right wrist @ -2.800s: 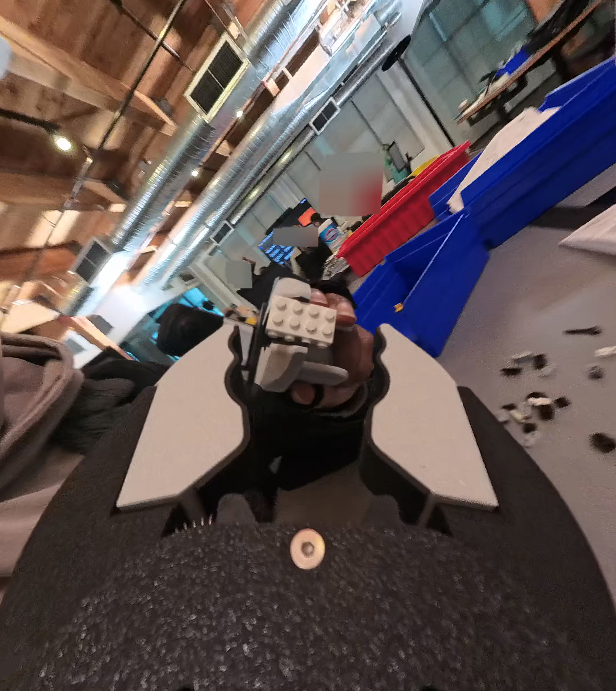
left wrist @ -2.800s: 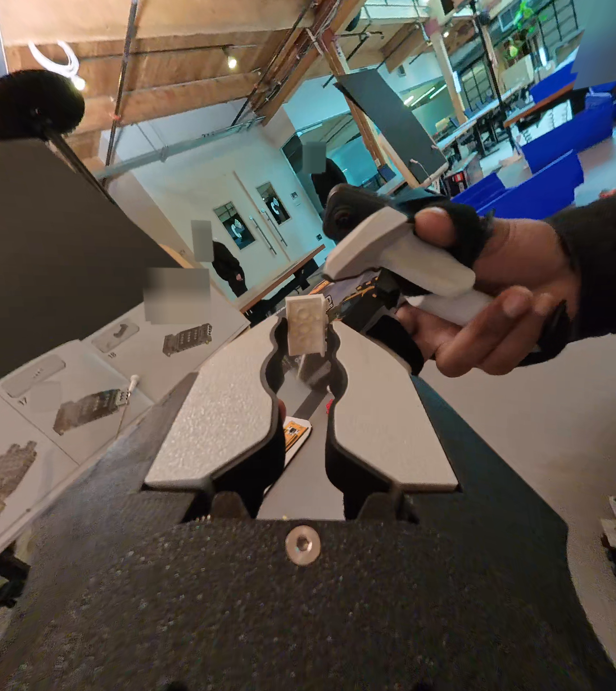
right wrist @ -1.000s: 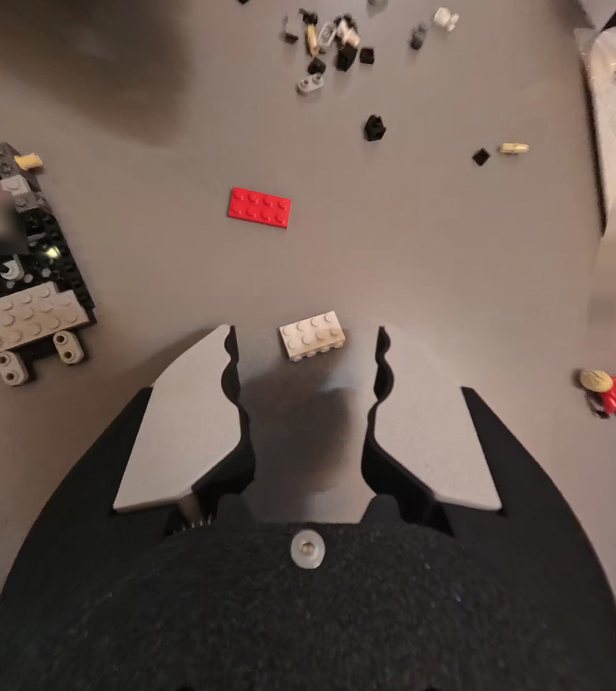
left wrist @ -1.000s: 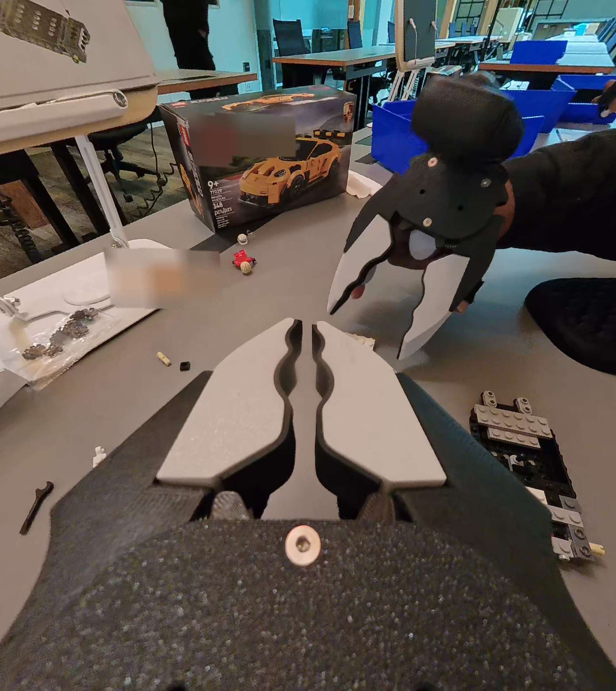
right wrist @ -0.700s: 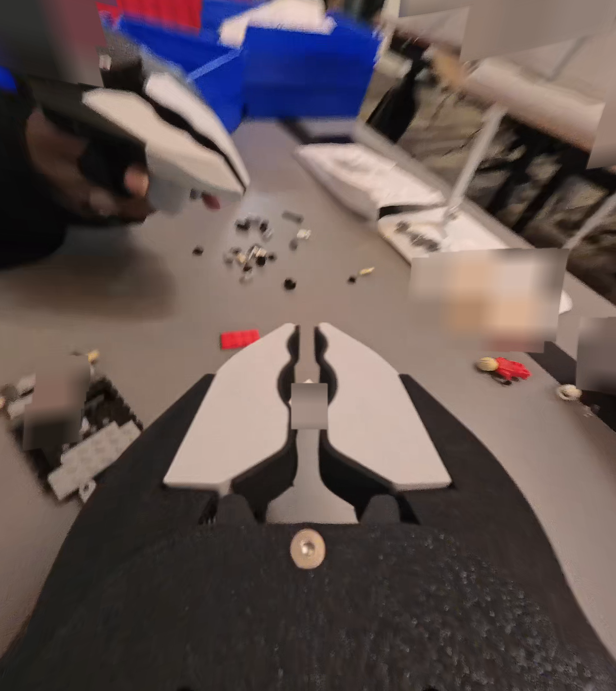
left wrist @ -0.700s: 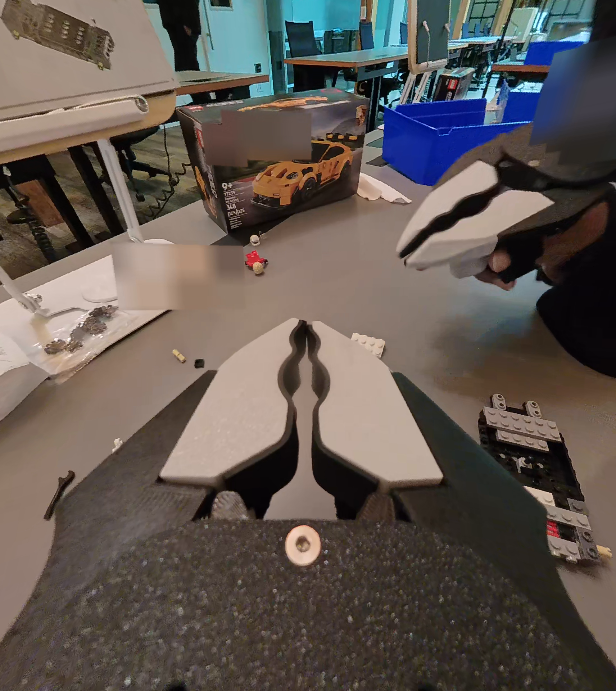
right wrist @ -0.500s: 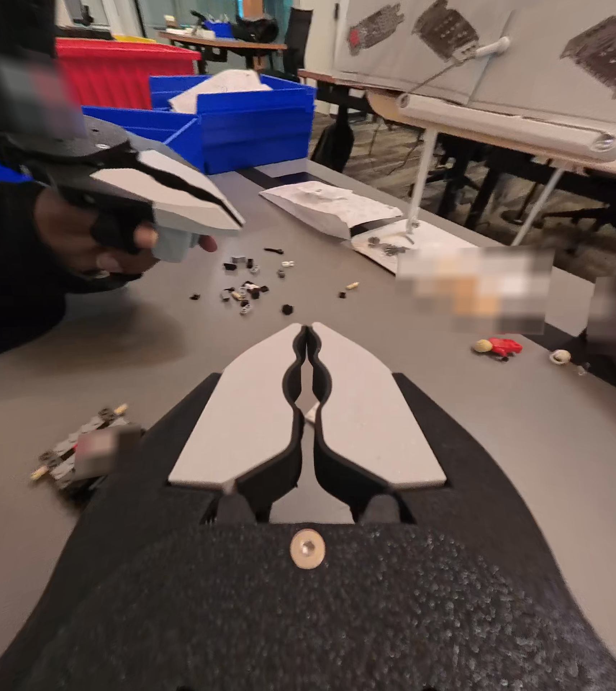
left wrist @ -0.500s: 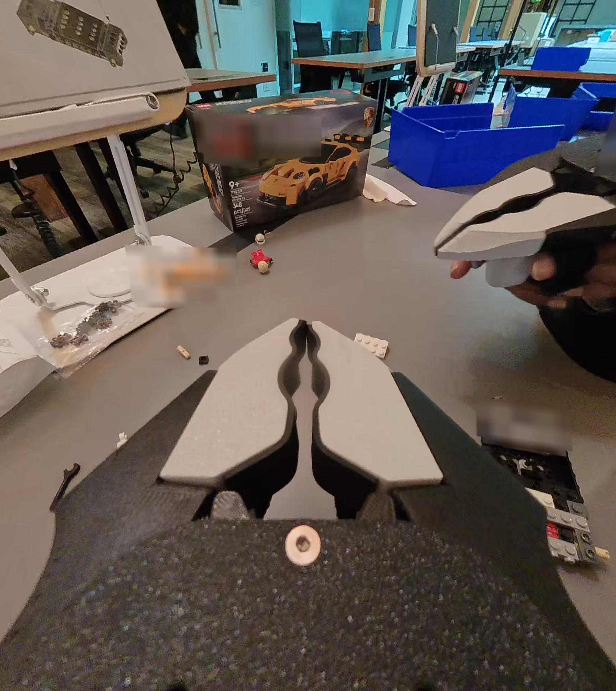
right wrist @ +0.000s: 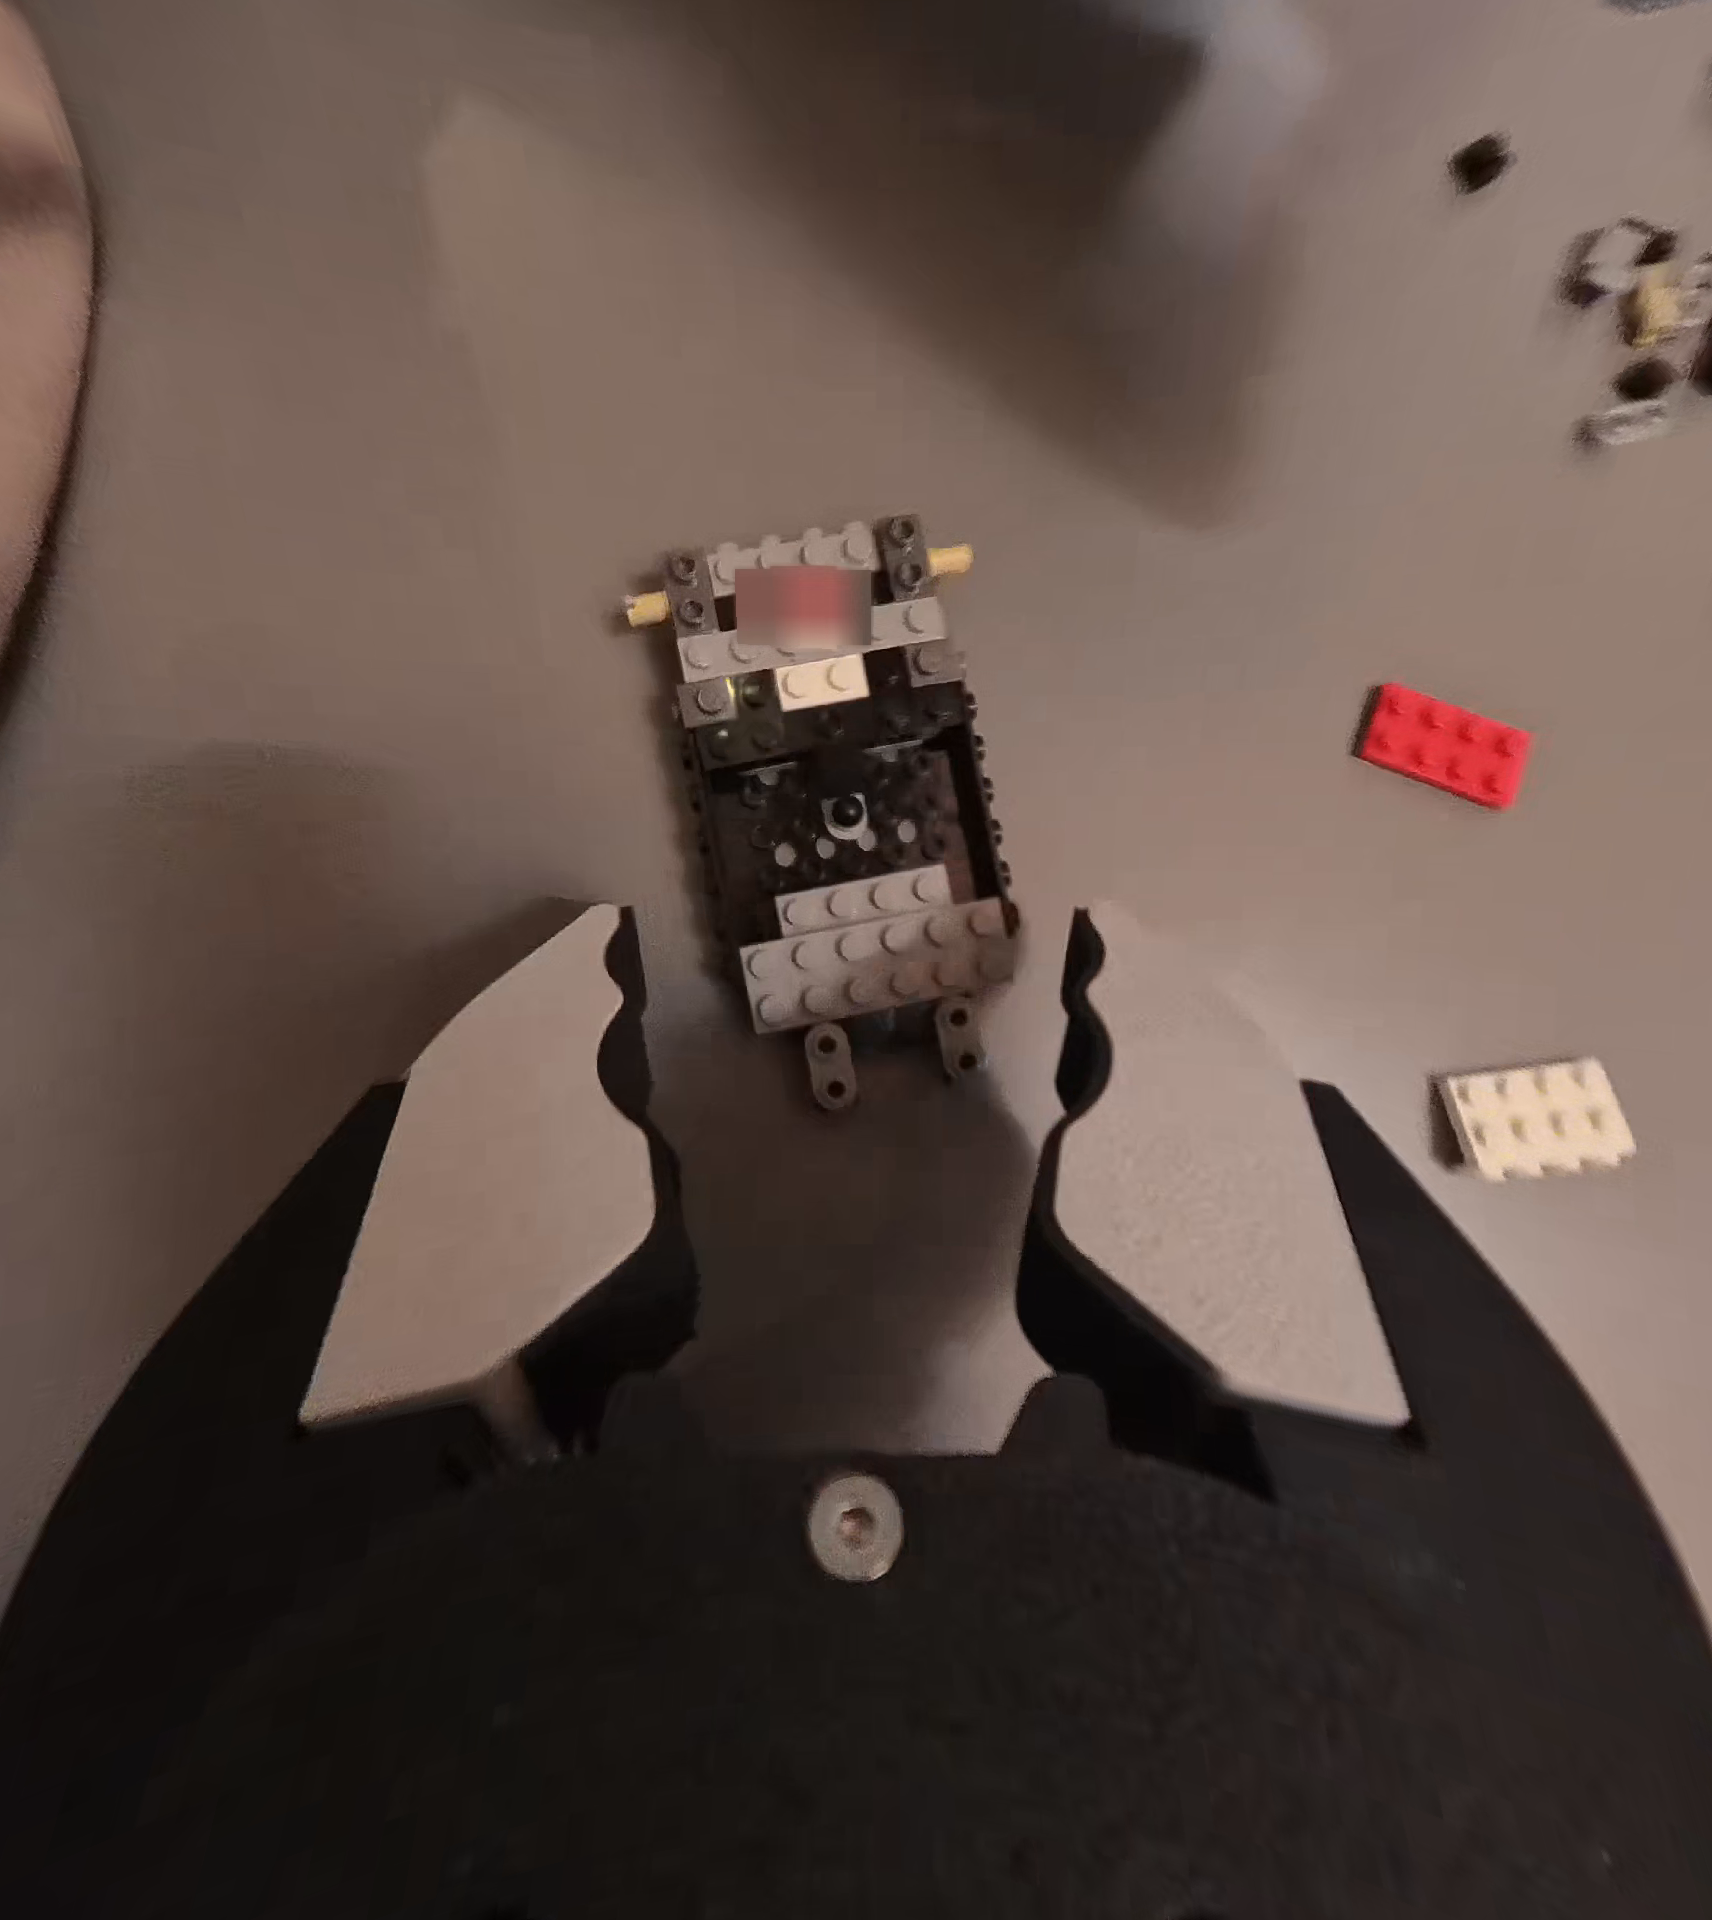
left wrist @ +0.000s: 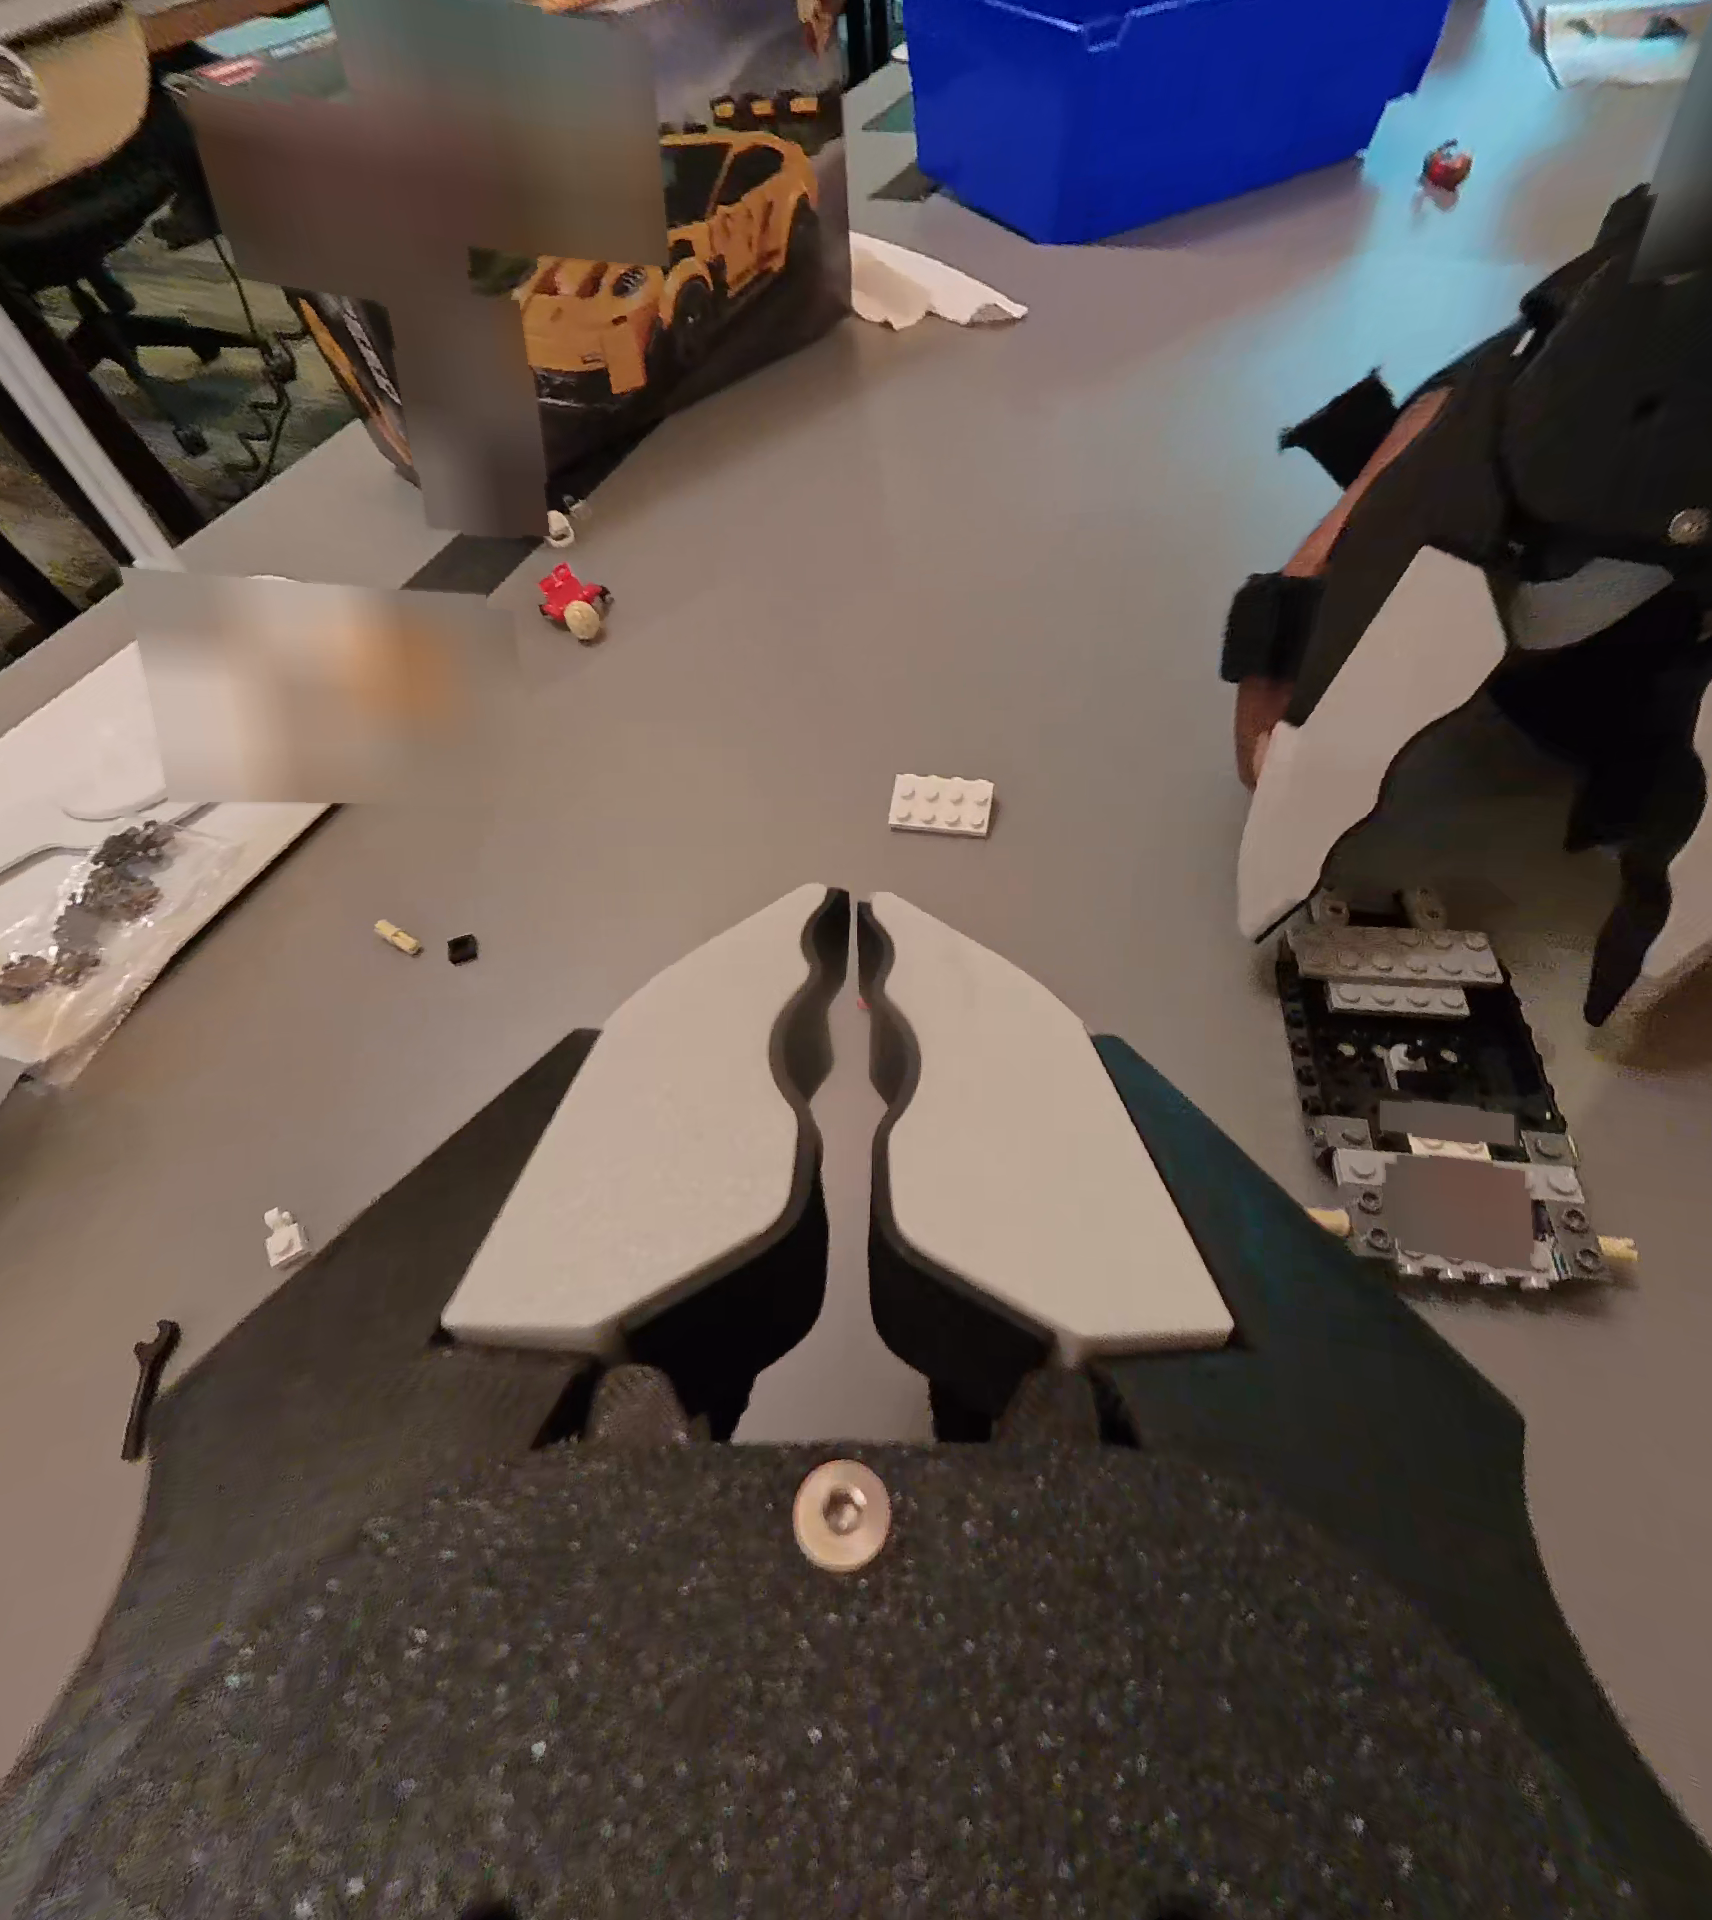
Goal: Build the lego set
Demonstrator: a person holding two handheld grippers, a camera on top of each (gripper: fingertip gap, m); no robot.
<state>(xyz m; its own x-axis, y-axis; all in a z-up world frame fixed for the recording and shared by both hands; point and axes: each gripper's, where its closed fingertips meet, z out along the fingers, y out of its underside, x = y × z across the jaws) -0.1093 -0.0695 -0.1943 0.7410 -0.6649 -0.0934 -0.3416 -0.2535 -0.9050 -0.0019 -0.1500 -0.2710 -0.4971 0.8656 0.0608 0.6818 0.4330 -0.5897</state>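
- We see our partly built black and grey brick car chassis (right wrist: 836,790) flat on the grey table (left wrist: 987,499), right of our left gripper (left wrist: 847,902); only its low base layers are on.
- Our right gripper (right wrist: 847,914) hovers above the near end of that chassis with jaws wide and nothing between them.
- The left gripper's jaws are nearly closed and appear empty.
- The white two-by-four studded plate (left wrist: 941,805) lies loose just beyond the left gripper; the flat red two-by-four plate (right wrist: 1444,743) lies right of the chassis.
- A scatter of small dark loose pieces (right wrist: 1683,312) waits far right, and the printed cardboard set box (left wrist: 623,260) stands at the far side.
- We judge the build early: bodywork and wheels are left.
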